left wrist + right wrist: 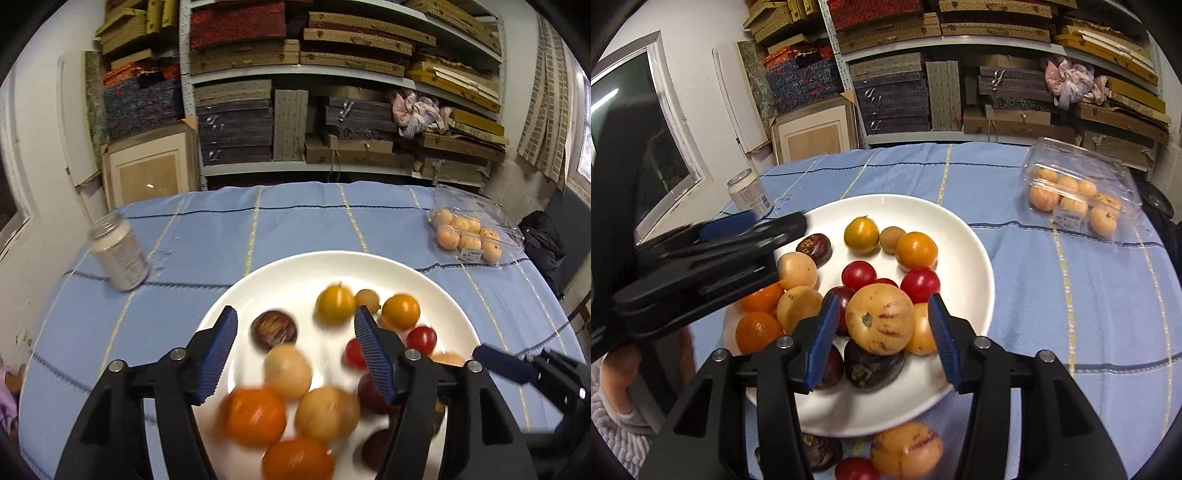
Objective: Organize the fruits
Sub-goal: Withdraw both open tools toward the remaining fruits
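Right wrist view is showing the right gripper (882,328) hovering over the near side of a white plate (975,258), its blue fingers (823,343) standing apart on either side of a large tan fruit with purple streaks (880,318). That fruit is sitting directly between the pads, perched on a dark purple fruit (873,365), and a narrow gap is showing at each side, so the pads are not yet pressing. It is roughly round, with no long axis to line up. By this reading the right hand is the nearer one, and closing is all the grasp needs.

Crowding is the hazard: red cherry tomatoes (919,284) are lying just beyond the fingertips and an orange-yellow fruit (921,334) is touching the target beside the right-hand finger. A second streaked fruit (905,450) is lying off the plate, below the fingers.

Left gripper (295,354) is hanging over the same plate's far-left side, jaws apart and empty. A clear box of pale fruit (1078,199) is sitting well apart, beyond the fingers.
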Demonstrator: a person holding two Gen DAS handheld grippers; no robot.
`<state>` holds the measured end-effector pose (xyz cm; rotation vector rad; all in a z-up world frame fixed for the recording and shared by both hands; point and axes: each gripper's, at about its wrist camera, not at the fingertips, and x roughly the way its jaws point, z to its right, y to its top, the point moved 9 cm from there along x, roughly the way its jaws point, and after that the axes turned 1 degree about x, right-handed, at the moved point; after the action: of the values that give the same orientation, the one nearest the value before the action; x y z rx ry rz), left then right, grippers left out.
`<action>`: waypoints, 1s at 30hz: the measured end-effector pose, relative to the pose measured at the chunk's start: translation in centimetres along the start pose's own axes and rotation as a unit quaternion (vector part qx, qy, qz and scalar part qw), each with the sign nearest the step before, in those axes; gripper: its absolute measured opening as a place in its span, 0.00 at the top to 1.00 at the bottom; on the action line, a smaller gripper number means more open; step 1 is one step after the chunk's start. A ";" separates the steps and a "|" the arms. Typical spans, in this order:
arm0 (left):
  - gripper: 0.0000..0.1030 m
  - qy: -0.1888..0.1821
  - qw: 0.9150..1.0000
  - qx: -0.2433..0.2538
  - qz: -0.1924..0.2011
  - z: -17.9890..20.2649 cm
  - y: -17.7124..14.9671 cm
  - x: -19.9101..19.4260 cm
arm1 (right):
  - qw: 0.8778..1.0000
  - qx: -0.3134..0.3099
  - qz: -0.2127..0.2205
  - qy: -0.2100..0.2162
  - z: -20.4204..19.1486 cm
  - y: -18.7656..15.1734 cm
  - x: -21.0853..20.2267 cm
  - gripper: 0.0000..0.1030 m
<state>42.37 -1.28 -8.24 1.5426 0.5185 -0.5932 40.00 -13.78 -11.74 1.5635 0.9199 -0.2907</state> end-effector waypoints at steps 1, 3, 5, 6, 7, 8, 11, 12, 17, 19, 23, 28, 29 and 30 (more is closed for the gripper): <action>0.34 0.003 1.000 -0.001 0.002 -0.3 -0.3 -0.7 | 1.000 -0.001 0.001 -0.002 -0.2 -0.1 -0.7 0.52; 0.33 0.010 1.000 -0.002 0.007 -0.8 -1.5 -2.5 | 1.000 -0.005 0.007 -0.003 -0.6 -0.3 -1.9 0.50; 0.30 0.016 1.000 0.000 0.011 -1.0 -2.8 -4.2 | 1.000 -0.010 0.019 -0.002 -1.1 -0.9 -3.8 0.44; 0.29 0.021 1.000 0.002 0.012 -1.0 -3.4 -4.9 | 1.000 -0.012 0.024 -0.002 -1.3 -1.4 -4.6 0.40; 0.29 0.025 1.000 0.005 0.012 -1.0 -4.1 -5.5 | 0.999 -0.012 0.031 -0.001 -1.3 -2.3 -5.7 0.39; 0.29 0.027 1.000 0.006 0.012 -0.9 -5.0 -6.1 | 0.999 -0.010 0.033 -0.002 -1.2 -3.2 -6.5 0.38; 0.29 0.027 1.000 0.002 0.011 -0.8 -7.0 -7.6 | 0.999 -0.007 0.032 -0.004 -0.9 -5.9 -7.9 0.38; 0.28 0.027 1.000 0.000 0.011 -0.8 -7.8 -8.0 | 1.000 -0.003 0.029 -0.006 -0.6 -6.7 -8.1 0.38; 0.28 0.030 1.000 -0.005 0.002 -0.5 -11.0 -8.7 | 1.000 0.015 0.007 -0.010 0.4 -10.1 -7.9 0.38; 0.28 0.026 1.000 -0.003 -0.002 -0.3 -12.1 -8.9 | 1.000 0.021 0.002 -0.013 0.8 -10.7 -7.8 0.38; 0.27 -0.003 1.000 0.009 -0.007 0.8 -14.0 -9.3 | 0.999 0.023 -0.015 -0.017 1.6 -11.2 -7.1 0.38; 0.27 -0.038 0.998 0.047 -0.008 2.9 -15.2 -9.3 | 0.999 0.019 -0.029 -0.020 2.0 -11.5 -6.4 0.38; 0.27 -0.040 0.998 0.055 -0.011 3.2 -15.4 -9.0 | 0.999 0.020 -0.030 -0.020 2.0 -11.4 -6.4 0.38; 0.27 -0.043 0.997 0.061 -0.014 3.5 -15.5 -8.8 | 0.999 0.021 -0.030 -0.020 2.0 -11.3 -6.4 0.38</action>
<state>25.42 -3.64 -14.41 1.6194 0.4460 -0.7195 28.62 -18.73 -16.21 1.5644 0.9349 -0.3839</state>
